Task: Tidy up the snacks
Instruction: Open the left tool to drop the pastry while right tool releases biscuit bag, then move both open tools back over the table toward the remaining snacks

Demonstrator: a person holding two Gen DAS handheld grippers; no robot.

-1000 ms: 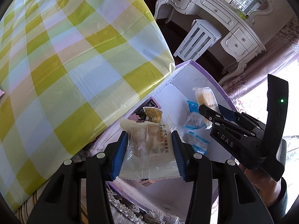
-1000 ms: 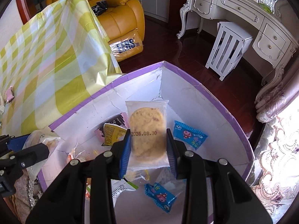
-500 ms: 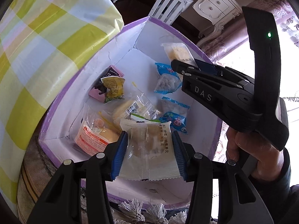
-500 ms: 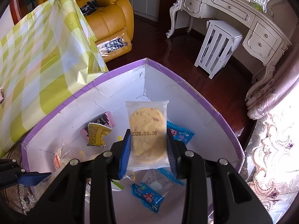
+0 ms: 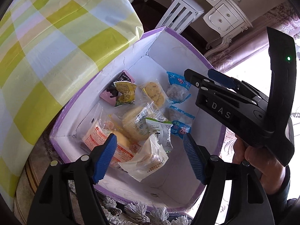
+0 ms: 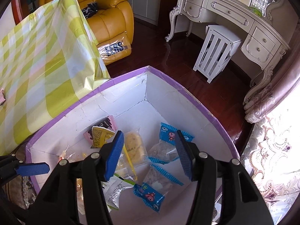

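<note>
A white box with a purple rim (image 5: 180, 35) (image 6: 168, 76) holds several wrapped snacks. My left gripper (image 5: 150, 155) is open above the box's near end. A clear-wrapped pastry (image 5: 148, 159) lies loose between its fingers, on the other snacks. My right gripper (image 6: 150, 153) is open and empty over the box; it also shows in the left wrist view (image 5: 215, 93). A round cookie in clear wrap (image 6: 133, 148) (image 5: 154, 94) lies on the box floor beside blue candy packets (image 6: 168, 135) (image 5: 178, 82).
A table with a yellow-green checked cloth (image 5: 46, 46) (image 6: 37, 56) stands to the left of the box. A white slatted stool (image 6: 215, 54) and a white dressing table (image 6: 234, 18) are beyond. A yellow armchair (image 6: 108, 18) stands at the back left.
Both grippers have opened. The pastry dropped from my left gripper and the cookie dropped from my right gripper into the box.
</note>
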